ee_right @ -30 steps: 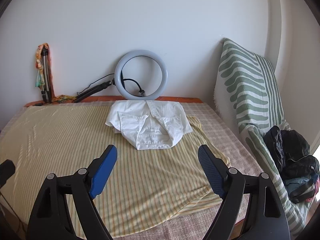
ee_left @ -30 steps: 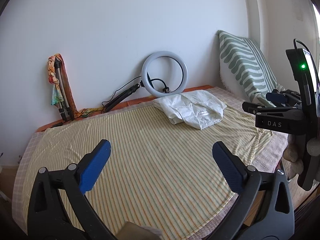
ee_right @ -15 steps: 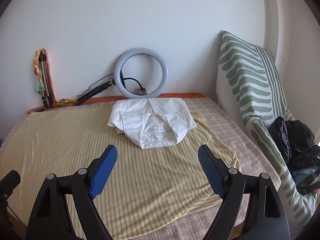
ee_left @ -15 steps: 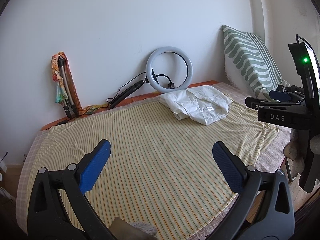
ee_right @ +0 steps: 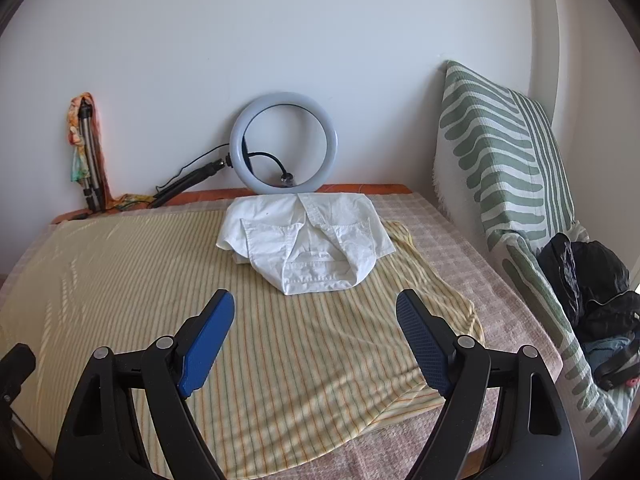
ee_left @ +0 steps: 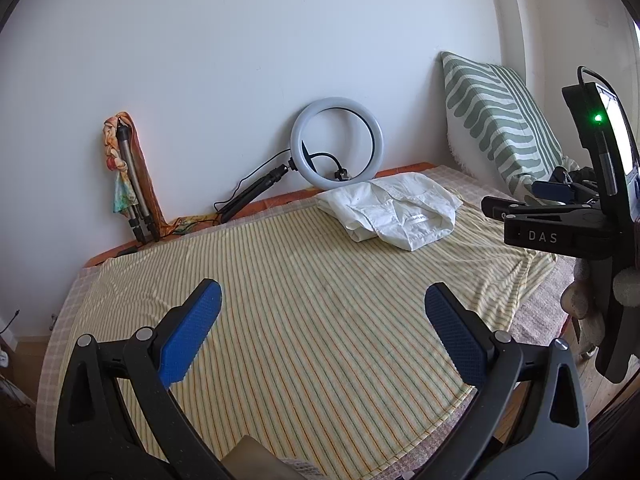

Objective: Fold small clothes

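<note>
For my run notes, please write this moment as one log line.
left gripper: open, empty | right gripper: open, empty | white shirt: folded, on striped cloth near ring light, untouched

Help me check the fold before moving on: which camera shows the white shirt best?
The right wrist view: the white shirt lies straight ahead, collar facing the camera, its whole folded outline visible on the striped sheet. The left wrist view shows the white shirt farther off, at an angle.
</note>
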Demonstrator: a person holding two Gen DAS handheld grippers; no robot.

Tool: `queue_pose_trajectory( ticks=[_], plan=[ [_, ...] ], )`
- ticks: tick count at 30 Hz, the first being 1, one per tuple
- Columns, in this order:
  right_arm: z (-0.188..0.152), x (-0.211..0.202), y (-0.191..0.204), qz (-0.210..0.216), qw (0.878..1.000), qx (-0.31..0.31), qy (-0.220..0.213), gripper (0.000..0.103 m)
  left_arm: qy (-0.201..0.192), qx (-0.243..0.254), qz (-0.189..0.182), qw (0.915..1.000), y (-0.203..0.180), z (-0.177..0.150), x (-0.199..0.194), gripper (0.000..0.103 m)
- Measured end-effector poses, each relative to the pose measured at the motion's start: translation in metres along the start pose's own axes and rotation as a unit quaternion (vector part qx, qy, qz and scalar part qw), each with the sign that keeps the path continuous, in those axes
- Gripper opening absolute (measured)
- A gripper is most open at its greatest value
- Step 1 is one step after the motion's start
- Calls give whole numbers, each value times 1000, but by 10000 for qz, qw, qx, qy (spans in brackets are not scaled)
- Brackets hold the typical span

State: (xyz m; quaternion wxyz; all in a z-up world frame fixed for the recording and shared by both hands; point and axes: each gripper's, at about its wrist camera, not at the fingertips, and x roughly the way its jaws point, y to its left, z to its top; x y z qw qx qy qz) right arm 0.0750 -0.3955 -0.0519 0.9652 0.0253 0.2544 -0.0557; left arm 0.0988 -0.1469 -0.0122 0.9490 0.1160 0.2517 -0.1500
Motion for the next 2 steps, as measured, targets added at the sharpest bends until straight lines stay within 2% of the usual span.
queue_pose_trajectory(
  ticks=[2],
  plan=[
    [0,0,0,3,10000,9,-1,83,-1,-12,-12,10000,0,1,-1,103]
  ],
)
